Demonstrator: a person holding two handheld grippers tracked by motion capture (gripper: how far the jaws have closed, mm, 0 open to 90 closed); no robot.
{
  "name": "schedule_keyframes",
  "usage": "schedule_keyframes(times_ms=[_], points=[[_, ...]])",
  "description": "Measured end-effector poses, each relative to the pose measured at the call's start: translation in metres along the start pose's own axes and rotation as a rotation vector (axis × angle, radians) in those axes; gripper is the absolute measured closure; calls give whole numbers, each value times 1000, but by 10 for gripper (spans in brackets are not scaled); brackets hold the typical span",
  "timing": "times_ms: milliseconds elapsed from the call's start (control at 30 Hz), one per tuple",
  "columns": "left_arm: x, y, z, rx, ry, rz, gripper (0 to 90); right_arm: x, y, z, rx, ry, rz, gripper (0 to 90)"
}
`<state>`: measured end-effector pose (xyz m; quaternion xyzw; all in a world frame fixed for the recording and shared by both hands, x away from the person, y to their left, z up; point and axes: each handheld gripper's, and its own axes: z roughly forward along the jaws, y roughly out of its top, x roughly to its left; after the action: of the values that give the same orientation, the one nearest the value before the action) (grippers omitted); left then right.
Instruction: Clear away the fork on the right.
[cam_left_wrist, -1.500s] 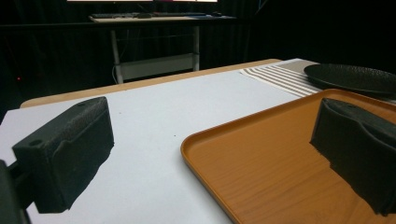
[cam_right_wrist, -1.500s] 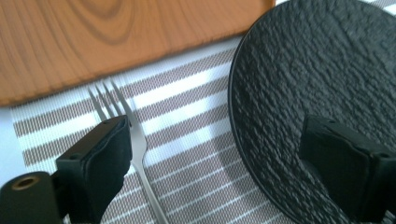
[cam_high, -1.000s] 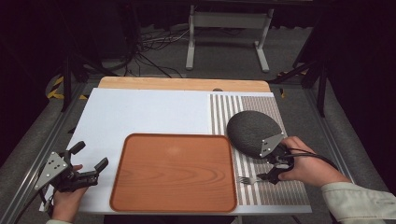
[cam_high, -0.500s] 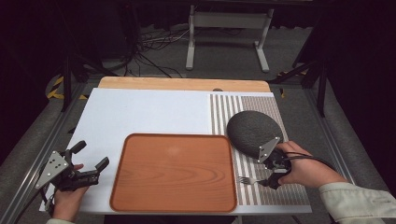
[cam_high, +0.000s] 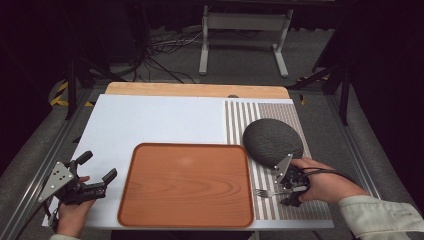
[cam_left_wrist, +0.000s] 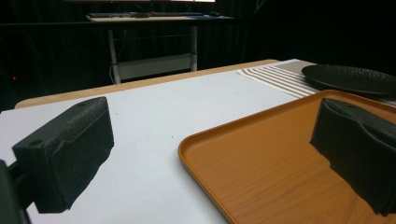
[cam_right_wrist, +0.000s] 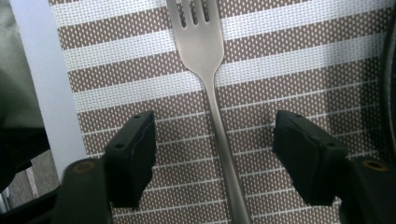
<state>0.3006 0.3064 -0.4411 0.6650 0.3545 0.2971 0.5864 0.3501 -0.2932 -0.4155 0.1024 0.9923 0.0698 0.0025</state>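
Fork (cam_right_wrist: 208, 70) lies flat on the striped placemat (cam_high: 240, 120) at the lower right of the high view, its tines toward the wooden tray (cam_high: 187, 185) and its handle running under your right gripper (cam_high: 290, 187). In the right gripper view the handle passes straight down the middle of the frame between the two black pads (cam_right_wrist: 133, 154), which stand wide apart on either side of it. Neither pad touches the metal; a clear band of placemat shows on both sides of the handle.

Your right hand (cam_high: 325, 182) comes in from the lower right corner of the high view, with a pale sleeve (cam_high: 380, 220) behind it. It holds the gripper low over the placemat, jaws pointing toward the left of the frame. The dark round plate (cam_high: 272, 142) sits just above the gripper in that frame, on the same placemat.

Your left gripper (cam_high: 95, 170) is at the lower left of the high view, beside the tray's left edge. Its jaws are spread wide and hold nothing. In the left gripper view one pad sits over the white table surface (cam_left_wrist: 154, 121) and the other over the tray's near corner; whether either touches is not clear. Your left hand (cam_high: 72, 212) grips it from below, at the bottom edge of the frame.
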Motion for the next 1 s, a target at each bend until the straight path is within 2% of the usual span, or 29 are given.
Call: schedule_keyframes(times_ms=[67,167,233,267,367,500,600,633,833,1000], points=[[0,0,0,-1,1,-1,2,-1,1,-1,14,2,-15,408],[0,0,0,-1,2,-1,2,-4,2,-3,53,-5,-51,534],[0,0,0,-2,2,-1,1,-4,2,-3,61,-6,-58,559],[0,0,0,-2,1,0,1,-4,3,-4,80,-10,-64,618],[0,0,0,-2,1,0,2,-5,4,-4,138,-3,-122,736],[0,0,0,-3,1,0,2,-5,6,-2,171,-6,-167,822],[0,0,0,-3,1,-2,1,-4,7,-1,180,-10,-177,832],[0,0,0,-3,1,-1,1,-4,8,-1,190,-5,-195,837],[1,1,-1,-3,1,2,2,-3,9,0,199,-19,-231,844],[1,1,-1,-3,1,2,2,-2,10,0,204,-6,-248,849]])
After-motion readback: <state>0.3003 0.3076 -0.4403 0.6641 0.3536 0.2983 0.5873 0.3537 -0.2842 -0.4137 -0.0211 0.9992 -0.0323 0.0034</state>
